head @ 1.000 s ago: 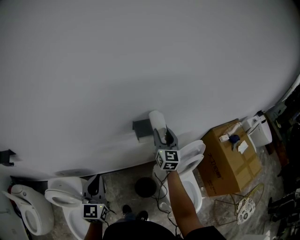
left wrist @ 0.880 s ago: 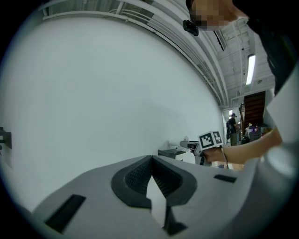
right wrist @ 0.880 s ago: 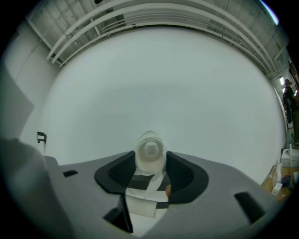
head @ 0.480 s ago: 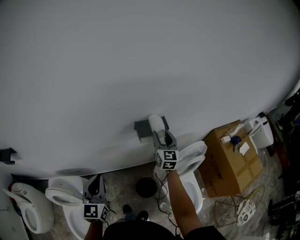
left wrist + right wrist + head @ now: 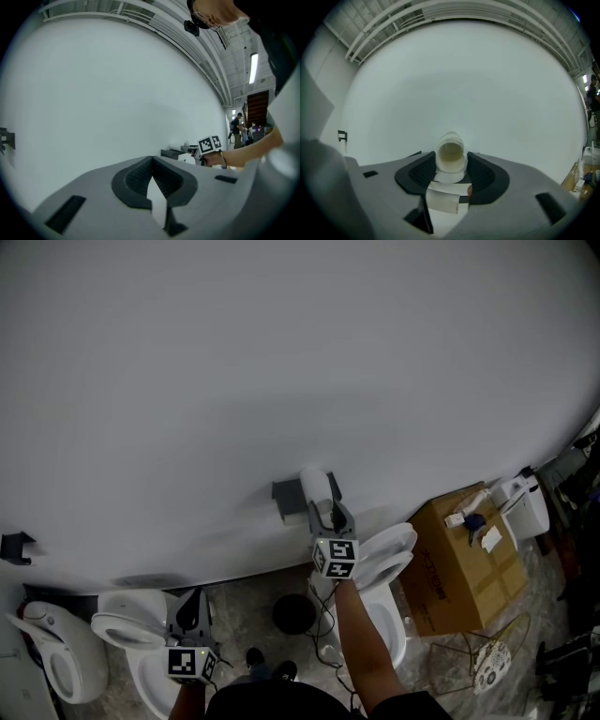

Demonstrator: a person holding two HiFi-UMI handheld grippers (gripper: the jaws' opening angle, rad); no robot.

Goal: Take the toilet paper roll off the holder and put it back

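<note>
The white toilet paper roll [image 5: 315, 484] sits against the grey wall, just right of the grey wall holder [image 5: 288, 495]. My right gripper [image 5: 324, 506] is shut on it. In the right gripper view the roll [image 5: 451, 156] is seen end-on, with its core showing, squeezed between both pads, and a loose sheet [image 5: 443, 199] hangs below. Whether the roll rests on the holder I cannot tell. My left gripper [image 5: 192, 600] hangs low at the left, shut and empty, its pads [image 5: 140, 177] touching. The left gripper view also shows the holder [image 5: 171, 153] from the side.
A white toilet [image 5: 127, 632] stands under the left gripper and another [image 5: 54, 667] at far left. A third toilet with a raised lid [image 5: 386, 557] is under my right arm. A cardboard box [image 5: 464, 563] stands to the right, and a dark round thing [image 5: 292, 613] lies on the floor.
My right gripper has brought the roll down slightly beside the holder. The left gripper has stayed where it was.
</note>
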